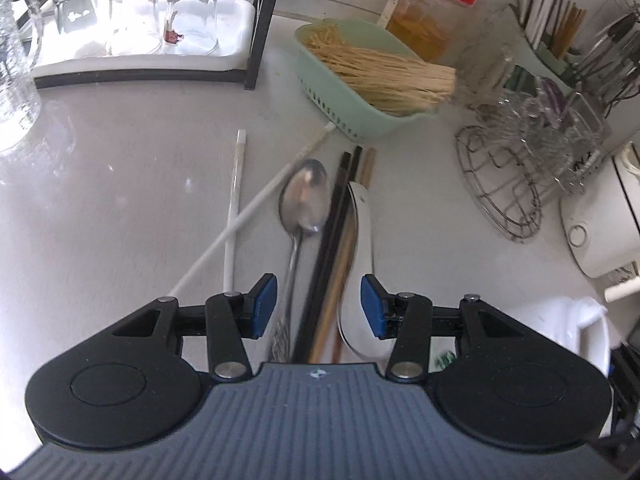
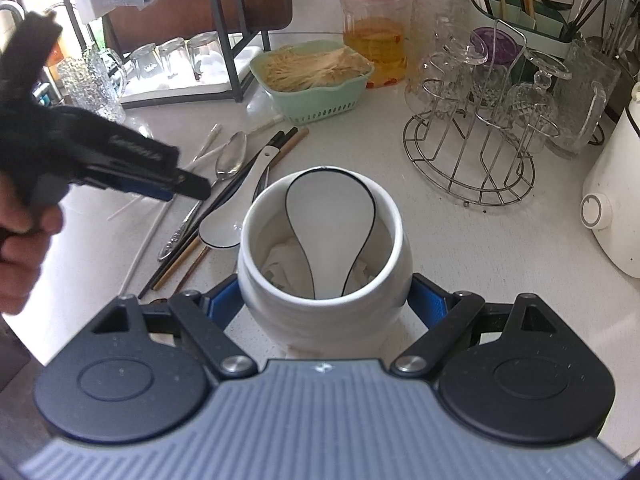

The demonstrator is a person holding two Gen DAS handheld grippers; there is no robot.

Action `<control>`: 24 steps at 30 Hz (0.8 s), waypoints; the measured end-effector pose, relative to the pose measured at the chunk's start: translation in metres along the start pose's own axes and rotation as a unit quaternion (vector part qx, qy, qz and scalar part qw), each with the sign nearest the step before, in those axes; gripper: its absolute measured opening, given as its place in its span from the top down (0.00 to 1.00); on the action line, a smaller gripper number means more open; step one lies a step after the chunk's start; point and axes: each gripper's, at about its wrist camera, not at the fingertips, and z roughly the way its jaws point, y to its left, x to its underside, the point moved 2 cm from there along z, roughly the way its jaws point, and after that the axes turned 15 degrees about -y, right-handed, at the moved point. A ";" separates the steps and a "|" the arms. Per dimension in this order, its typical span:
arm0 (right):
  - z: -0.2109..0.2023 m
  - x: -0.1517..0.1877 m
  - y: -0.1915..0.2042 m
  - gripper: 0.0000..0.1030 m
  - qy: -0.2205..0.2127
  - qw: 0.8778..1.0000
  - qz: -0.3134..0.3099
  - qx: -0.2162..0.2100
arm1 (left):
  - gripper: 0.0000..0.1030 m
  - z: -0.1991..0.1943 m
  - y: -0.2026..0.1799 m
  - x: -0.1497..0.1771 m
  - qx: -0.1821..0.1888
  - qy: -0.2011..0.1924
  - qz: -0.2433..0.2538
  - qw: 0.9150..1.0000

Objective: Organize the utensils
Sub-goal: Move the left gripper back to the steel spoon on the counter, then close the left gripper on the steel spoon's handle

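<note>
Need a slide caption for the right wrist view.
Right gripper clamps white ceramic jar holding one spoon; left gripper hovers over loose utensils.

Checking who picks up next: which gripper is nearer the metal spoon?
Left. The left gripper hangs open just above the metal spoon, its handle between the fingers. The right gripper is farther off, shut on the white jar.

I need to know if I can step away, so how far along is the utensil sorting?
Early on. Done: one white ceramic spoon stands in the white jar. In hand: the right gripper clamps the jar, and the left gripper hangs open over the pile, holding nothing. Left on the counter: a metal spoon, a second white ceramic spoon, dark and wooden chopsticks and white chopsticks.
</note>
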 end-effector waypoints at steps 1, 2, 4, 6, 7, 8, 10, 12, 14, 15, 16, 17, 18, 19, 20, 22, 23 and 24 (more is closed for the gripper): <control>0.000 0.000 0.000 0.13 0.000 1.000 0.001 0.001 | 0.49 0.005 0.001 -0.002 -0.003 -0.002 0.004 1.000; 0.000 0.000 0.000 0.13 0.001 1.000 0.001 0.001 | 0.50 0.009 0.001 -0.005 -0.005 -0.004 0.007 1.000; 0.000 0.000 0.000 0.13 0.001 1.000 0.002 0.003 | 0.50 0.018 0.002 -0.010 -0.006 -0.007 0.010 1.000; 0.000 0.000 0.000 0.13 0.002 1.000 0.002 0.003 | 0.52 0.025 0.003 -0.013 -0.009 -0.009 0.013 1.000; 0.000 -0.001 0.000 0.13 0.003 1.000 0.001 0.002 | 0.52 0.029 0.004 -0.015 -0.012 -0.010 0.016 1.000; 0.001 -0.001 0.000 0.13 0.004 1.000 0.001 0.002 | 0.53 0.033 0.004 -0.016 -0.013 -0.010 0.018 1.000; 0.001 -0.001 -0.001 0.13 0.005 1.000 0.002 0.000 | 0.53 0.040 0.005 -0.018 -0.013 -0.009 0.018 1.000; 0.001 -0.001 0.000 0.13 0.005 1.000 0.001 0.000 | 0.53 0.045 0.004 -0.021 -0.012 -0.013 0.021 1.000; 0.001 -0.001 0.000 0.13 0.006 1.000 0.002 0.000 | 0.53 0.051 0.000 -0.026 -0.009 -0.019 0.040 0.999; 0.001 -0.001 0.000 0.13 0.006 1.000 0.002 0.000 | 0.53 0.054 -0.002 -0.028 -0.012 -0.019 0.052 0.998; 0.001 -0.001 0.000 0.13 0.006 1.000 0.002 0.000 | 0.53 0.058 -0.003 -0.030 -0.015 -0.016 0.062 0.998; 0.001 -0.001 0.000 0.13 0.006 1.000 0.003 0.000 | 0.53 0.060 -0.005 -0.032 -0.016 -0.015 0.067 0.997; 0.001 -0.001 0.000 0.13 0.006 1.000 0.003 0.000 | 0.53 0.062 -0.005 -0.034 -0.016 -0.014 0.071 0.997; 0.001 -0.001 0.000 0.13 0.006 1.000 0.003 0.001 | 0.53 0.063 -0.005 -0.035 -0.014 -0.013 0.072 0.997; 0.001 -0.001 0.000 0.13 0.006 1.000 0.003 0.001 | 0.53 0.064 -0.005 -0.036 -0.014 -0.012 0.071 0.997; 0.001 0.000 0.000 0.13 0.004 1.000 0.005 0.002 | 0.53 0.065 -0.005 -0.038 -0.014 -0.011 0.068 0.998; 0.001 0.000 0.000 0.13 0.003 1.000 0.006 0.004 | 0.53 0.066 -0.005 -0.038 -0.014 -0.011 0.068 0.998; 0.001 0.000 0.001 0.13 0.003 1.000 0.008 0.006 | 0.53 0.066 -0.006 -0.039 -0.013 -0.011 0.069 0.997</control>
